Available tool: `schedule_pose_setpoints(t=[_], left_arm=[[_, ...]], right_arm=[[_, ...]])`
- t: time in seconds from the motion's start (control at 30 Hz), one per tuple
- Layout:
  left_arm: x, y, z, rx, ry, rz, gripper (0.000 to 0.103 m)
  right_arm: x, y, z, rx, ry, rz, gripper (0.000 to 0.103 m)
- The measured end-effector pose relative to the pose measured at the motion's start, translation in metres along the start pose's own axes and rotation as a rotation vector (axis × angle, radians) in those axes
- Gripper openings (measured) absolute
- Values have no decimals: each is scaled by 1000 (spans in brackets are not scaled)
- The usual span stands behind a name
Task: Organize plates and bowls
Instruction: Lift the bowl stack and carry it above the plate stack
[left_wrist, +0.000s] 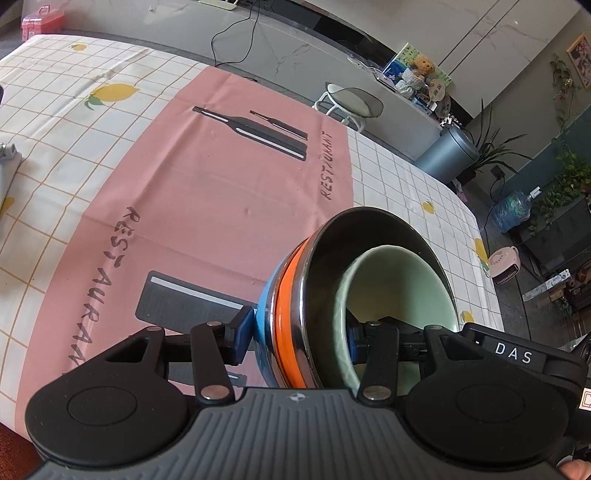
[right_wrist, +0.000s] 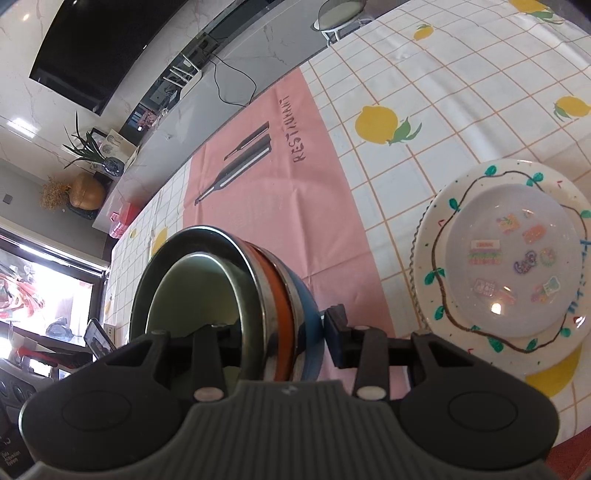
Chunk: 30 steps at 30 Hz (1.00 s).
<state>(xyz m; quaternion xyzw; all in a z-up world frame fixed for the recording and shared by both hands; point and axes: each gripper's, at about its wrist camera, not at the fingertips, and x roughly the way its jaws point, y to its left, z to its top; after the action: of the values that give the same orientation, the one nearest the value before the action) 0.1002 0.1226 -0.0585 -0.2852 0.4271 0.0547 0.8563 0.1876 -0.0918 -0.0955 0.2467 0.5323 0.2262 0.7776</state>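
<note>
Both tools (left_wrist: 295, 338) (right_wrist: 275, 326) clamp the nested bowls' (left_wrist: 332, 295) walls, mouth tipped sideways.

A home's living and dining room is showing here. A table is wearing a lemon-print checked tablecloth (left_wrist: 55, 122) with a pink "RESTAURANT" placemat (left_wrist: 207, 184) lying on it. A large dark television (right_wrist: 96, 48) is hanging on a marble wall above a long grey console (left_wrist: 236, 48). A teddy bear (left_wrist: 423, 66), a round stool (left_wrist: 347, 101), potted plants (left_wrist: 565, 177) and a lidded bin (left_wrist: 448, 151) are standing around the room.
</note>
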Motion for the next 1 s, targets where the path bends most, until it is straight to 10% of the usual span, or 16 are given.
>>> schedule_pose_setpoints(t=[1.0], left_arm=[[74, -127, -25, 127, 150, -118, 53]], right_arm=[[-102, -117, 54, 129, -98, -93, 40]])
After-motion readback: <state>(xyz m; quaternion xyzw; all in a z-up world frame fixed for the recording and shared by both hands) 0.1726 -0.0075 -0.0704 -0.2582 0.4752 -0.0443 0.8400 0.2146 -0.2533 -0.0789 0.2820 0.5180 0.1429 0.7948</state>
